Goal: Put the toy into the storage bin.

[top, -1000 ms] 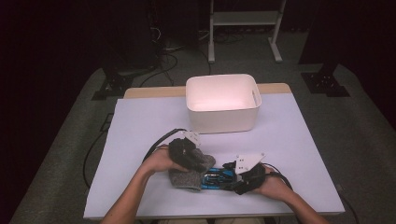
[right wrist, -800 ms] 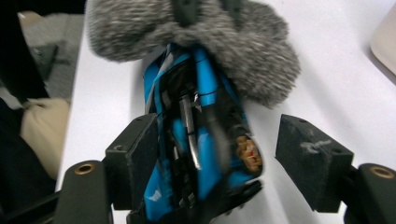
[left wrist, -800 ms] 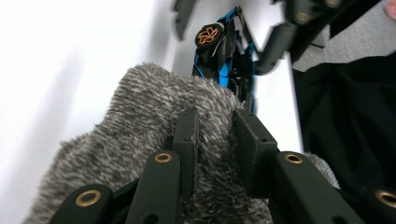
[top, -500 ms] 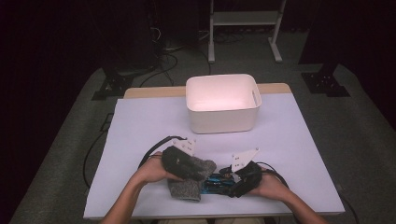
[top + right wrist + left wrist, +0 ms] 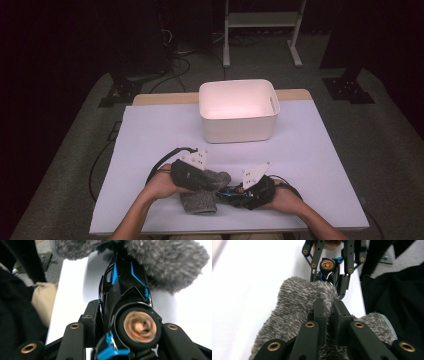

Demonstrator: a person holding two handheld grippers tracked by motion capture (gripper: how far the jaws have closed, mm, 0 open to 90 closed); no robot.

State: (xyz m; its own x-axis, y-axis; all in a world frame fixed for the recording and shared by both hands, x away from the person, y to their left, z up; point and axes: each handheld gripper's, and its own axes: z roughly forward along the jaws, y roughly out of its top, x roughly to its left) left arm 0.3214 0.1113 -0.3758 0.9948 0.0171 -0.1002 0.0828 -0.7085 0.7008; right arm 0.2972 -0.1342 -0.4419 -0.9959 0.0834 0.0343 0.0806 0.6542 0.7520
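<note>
working a fuzzy grey sock over a black-and-blue device near the front edge of the table. left: the left gripper has its jaws pressed together on a fold of the sock, pinching the fabric at its open end – probably so that the cloth can be drawn along, or off, the device. the sock lies on the table between the two hands, its toe end toward the person. centre: the device runs from the sock into the right gripper; its far end sits under the grey fabric, though how deep it goes cannot be told. right: the right gripper clamps the device's near end, the one with the round copper-coloured face. its jaws have just been closing, and they now bear on the device's two sides – a hold that likely steadies the body against the left hand's pull. the opposed grips suggest one hand anchors while the other moves the cloth. surface and room: the table carries a pale, plain cover; a white bin, nothing visible inside it, stands at the far middle, well apart from the hands. beyond lie a dark carpeted floor, loose cables and a white stand frame.
</note>
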